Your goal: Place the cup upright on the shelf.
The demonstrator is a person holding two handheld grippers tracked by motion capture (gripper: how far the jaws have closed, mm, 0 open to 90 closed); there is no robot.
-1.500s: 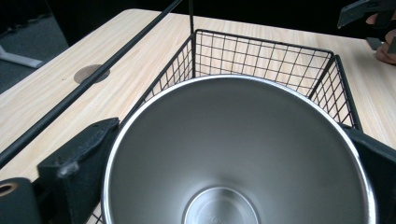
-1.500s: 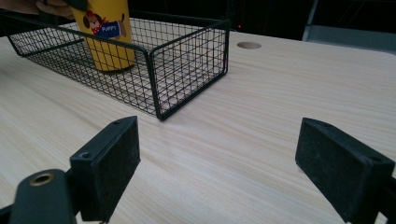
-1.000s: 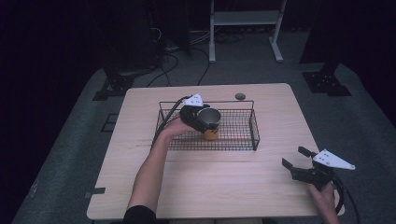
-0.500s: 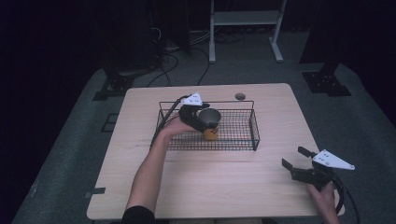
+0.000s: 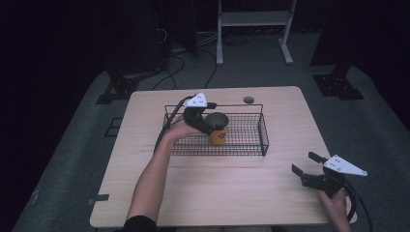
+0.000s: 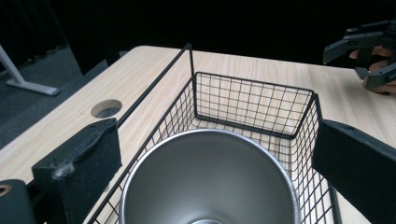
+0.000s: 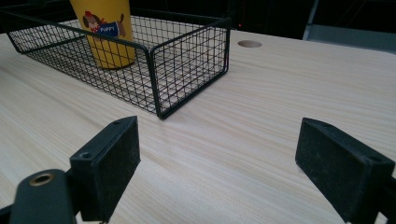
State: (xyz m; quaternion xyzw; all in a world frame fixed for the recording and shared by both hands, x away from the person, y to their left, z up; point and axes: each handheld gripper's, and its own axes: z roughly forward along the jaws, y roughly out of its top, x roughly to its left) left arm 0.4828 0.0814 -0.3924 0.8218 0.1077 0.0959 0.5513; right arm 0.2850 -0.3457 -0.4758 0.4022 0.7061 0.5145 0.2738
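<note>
In the high view the yellow cup (image 5: pixel 218 130) stands upright inside the wire basket (image 5: pixel 263 137), just left of the frame's centre, and the left gripper (image 5: pixel 207 123) sits at its rim. The left gripper view looks straight down into the cup's steel interior (image 6: pixel 210 182): the 2 black jaws stand wide apart on either side of the rim, with visible gaps, so they do not grip the cup at this moment. Whether this is a release or an approach cannot be told from the pictures.

Either way, the step appears to call for a straight vertical move of the left gripper. The basket's left wall and its raised rod (image 6: pixel 154 88) lie close to the left jaw, so any sideways drift could snag the wire or tip the cup. Keeping the jaws spread evenly until they are above the rim looks safest.

The right gripper (image 5: pixel 309 171) rests at the lower right of the high view, wide open and empty, well apart from the basket. Its own view shows bare table (image 7: pixel 261 102) between the jaws, and the cup's puppy print (image 7: pixel 105 23) at upper left.
</note>
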